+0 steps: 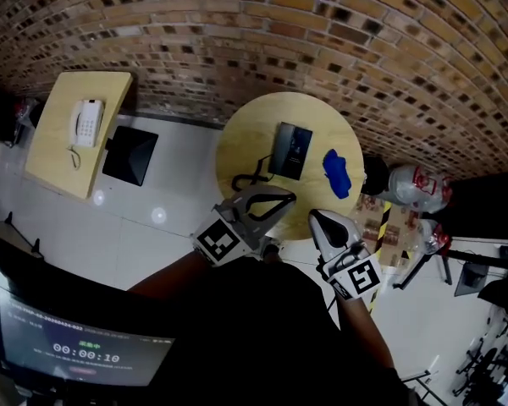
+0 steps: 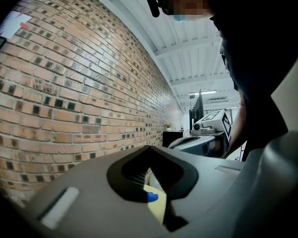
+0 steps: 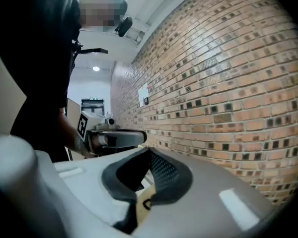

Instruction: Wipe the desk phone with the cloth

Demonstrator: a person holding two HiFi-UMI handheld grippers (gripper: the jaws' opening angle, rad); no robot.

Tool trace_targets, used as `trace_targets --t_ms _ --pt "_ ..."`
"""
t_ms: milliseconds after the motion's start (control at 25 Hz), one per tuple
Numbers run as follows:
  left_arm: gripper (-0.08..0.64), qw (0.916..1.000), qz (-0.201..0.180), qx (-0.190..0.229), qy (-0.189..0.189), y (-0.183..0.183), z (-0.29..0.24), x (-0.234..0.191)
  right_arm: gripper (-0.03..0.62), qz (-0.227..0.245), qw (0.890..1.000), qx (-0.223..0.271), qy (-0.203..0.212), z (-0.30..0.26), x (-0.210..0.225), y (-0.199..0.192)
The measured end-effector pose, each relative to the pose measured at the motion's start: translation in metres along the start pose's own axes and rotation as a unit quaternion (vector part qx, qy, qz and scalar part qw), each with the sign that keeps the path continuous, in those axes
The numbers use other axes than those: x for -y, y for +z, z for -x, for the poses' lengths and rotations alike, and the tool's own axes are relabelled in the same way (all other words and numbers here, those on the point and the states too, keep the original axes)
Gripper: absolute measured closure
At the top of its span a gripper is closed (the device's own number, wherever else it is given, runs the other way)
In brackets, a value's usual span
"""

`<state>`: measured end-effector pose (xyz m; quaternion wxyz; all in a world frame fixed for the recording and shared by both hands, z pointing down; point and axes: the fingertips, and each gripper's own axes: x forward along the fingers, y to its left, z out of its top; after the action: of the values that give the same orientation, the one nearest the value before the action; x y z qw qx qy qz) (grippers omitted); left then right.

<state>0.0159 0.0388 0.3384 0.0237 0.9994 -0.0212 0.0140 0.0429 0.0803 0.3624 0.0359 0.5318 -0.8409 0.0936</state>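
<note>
A black desk phone (image 1: 289, 150) lies on the round wooden table (image 1: 237, 138), its coiled cord (image 1: 252, 176) trailing toward the near edge. A crumpled blue cloth (image 1: 336, 172) lies on the table just right of the phone. My left gripper (image 1: 286, 197) hovers over the table's near edge, shut with nothing held. My right gripper (image 1: 315, 216) is beside it, just off the edge below the cloth, also shut and empty. In the left gripper view a bit of blue cloth (image 2: 152, 197) shows through the hollow of the closed jaws. In the right gripper view, the cord (image 3: 147, 204) shows the same way.
A brick wall (image 1: 322, 41) runs behind the table. A square wooden table (image 1: 59, 142) at the left carries a white phone (image 1: 87, 123), with a black box (image 1: 129, 155) beside it. Plastic bags (image 1: 406, 184) lie on the floor at the right. A monitor (image 1: 68, 337) is at the bottom left.
</note>
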Motion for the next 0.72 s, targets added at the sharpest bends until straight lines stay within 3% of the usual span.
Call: trace_targets --t_ms 240,480,720 --pt "0.555 0.9999 -0.006 0.004 -0.012 0.001 -0.003 0.016 0.592 0.029 0.999 0.015 -0.008 0.002 0.001 0.016" --pt "0.555 0.9994 -0.030 0.006 -0.014 0.005 0.000 0.018 0.592 0.026 1.000 0.017 -0.002 -0.003 -0.002 0.017" --pt "0.555 0.9998 -0.017 0.010 -0.004 0.007 0.009 0.011 0.592 0.027 0.999 0.026 0.010 -0.012 -0.005 0.020"
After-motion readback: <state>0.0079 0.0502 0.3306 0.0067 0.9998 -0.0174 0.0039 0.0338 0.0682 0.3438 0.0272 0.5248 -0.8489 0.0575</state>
